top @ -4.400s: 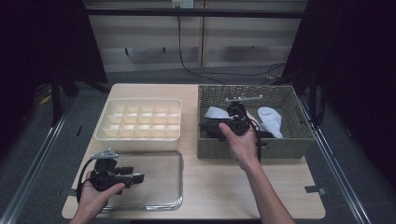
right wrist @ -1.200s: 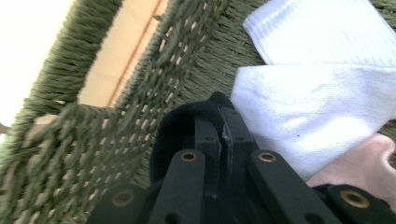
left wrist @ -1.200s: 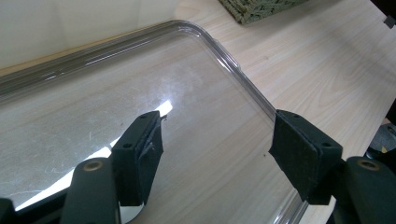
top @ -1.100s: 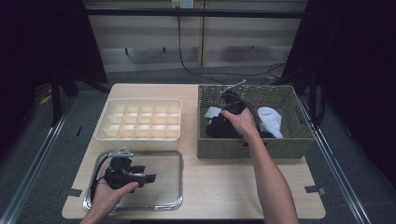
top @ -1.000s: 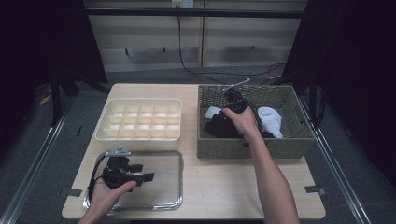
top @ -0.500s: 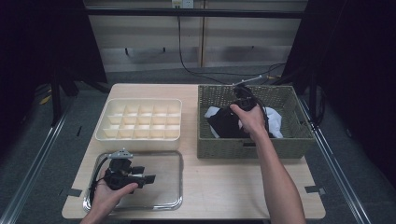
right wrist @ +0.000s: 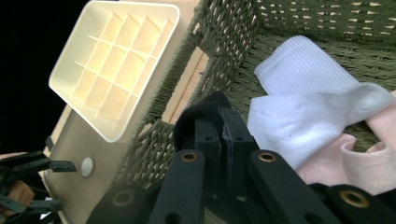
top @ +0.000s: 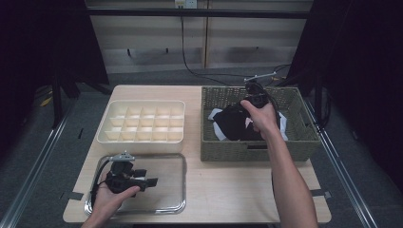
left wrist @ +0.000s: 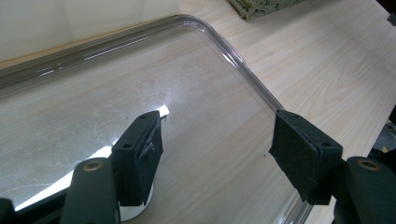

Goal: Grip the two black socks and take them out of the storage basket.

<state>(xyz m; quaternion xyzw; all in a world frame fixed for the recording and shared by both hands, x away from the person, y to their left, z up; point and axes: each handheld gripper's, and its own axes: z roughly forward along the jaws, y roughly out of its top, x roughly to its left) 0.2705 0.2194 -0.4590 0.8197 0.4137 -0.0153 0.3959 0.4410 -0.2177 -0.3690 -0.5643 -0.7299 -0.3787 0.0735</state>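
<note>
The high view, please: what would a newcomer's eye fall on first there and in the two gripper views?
First, the right gripper, shut on a black sock lifted over the woven basket at the table's right, with white socks lying inside. Next, the cream divided organizer at left, its compartments bare. Below it, the left gripper hangs open over a clear tray.

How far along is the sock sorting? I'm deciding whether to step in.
Nothing is sorted so far: the divided organizer is empty. In hand: the right gripper is clamped on a black sock in the wicker basket. White socks remain; the left gripper waits open over the tray.
</note>
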